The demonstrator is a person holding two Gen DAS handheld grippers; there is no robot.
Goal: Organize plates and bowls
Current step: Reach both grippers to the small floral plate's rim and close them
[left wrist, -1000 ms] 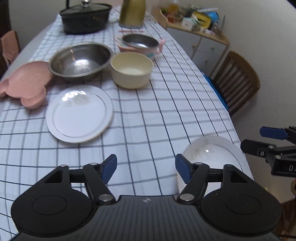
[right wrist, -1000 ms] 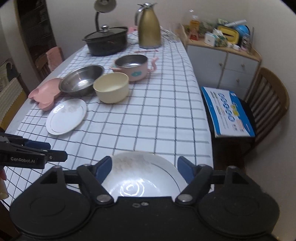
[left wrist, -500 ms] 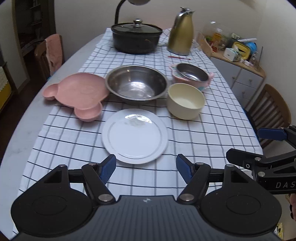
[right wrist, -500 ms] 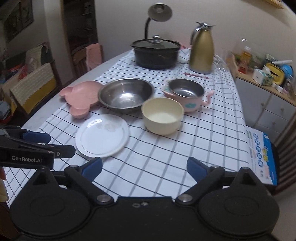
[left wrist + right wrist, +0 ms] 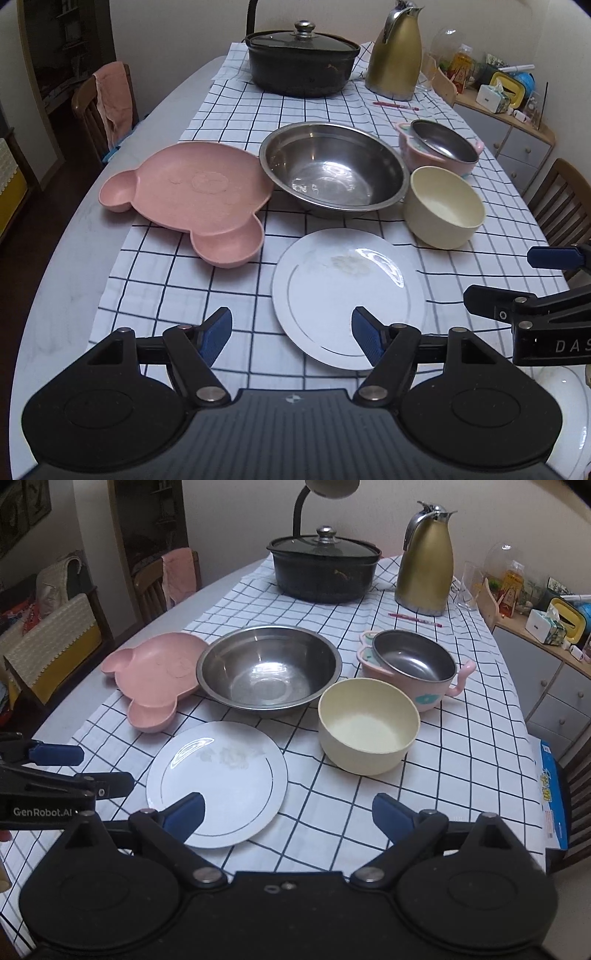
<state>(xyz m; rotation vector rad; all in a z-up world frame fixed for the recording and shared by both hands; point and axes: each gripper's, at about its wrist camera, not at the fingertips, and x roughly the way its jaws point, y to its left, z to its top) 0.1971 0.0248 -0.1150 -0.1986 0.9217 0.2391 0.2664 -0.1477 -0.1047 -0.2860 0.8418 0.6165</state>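
Note:
On the checked cloth lies a flat white plate point(image 5: 347, 295) point(image 5: 218, 782). Behind it sit a pink bear-shaped plate point(image 5: 192, 188) point(image 5: 155, 672), a steel bowl point(image 5: 332, 170) point(image 5: 267, 668), a cream bowl point(image 5: 443, 210) point(image 5: 369, 725) and a pink steel-lined mug-bowl point(image 5: 439, 147) point(image 5: 410, 668). My left gripper point(image 5: 291, 328) point(image 5: 103, 768) is open and empty above the white plate's near edge. To its right, my right gripper point(image 5: 288, 812) point(image 5: 502, 277) stands wide open and empty, with the plate at its left finger. A white dish rim point(image 5: 565, 387) peeks out low at the right.
A black lidded pot point(image 5: 323, 572) and a gold jug point(image 5: 424, 565) stand at the table's far end, with a pen point(image 5: 413, 618) near them. Chairs point(image 5: 107, 107) stand on the left. A sideboard point(image 5: 554, 679) and a chair holding a blue box point(image 5: 550, 794) are on the right.
Both grippers have swung left from the near right corner of the table to face the flat white plate. The white dish has left the right wrist view. The right jaws have widened.

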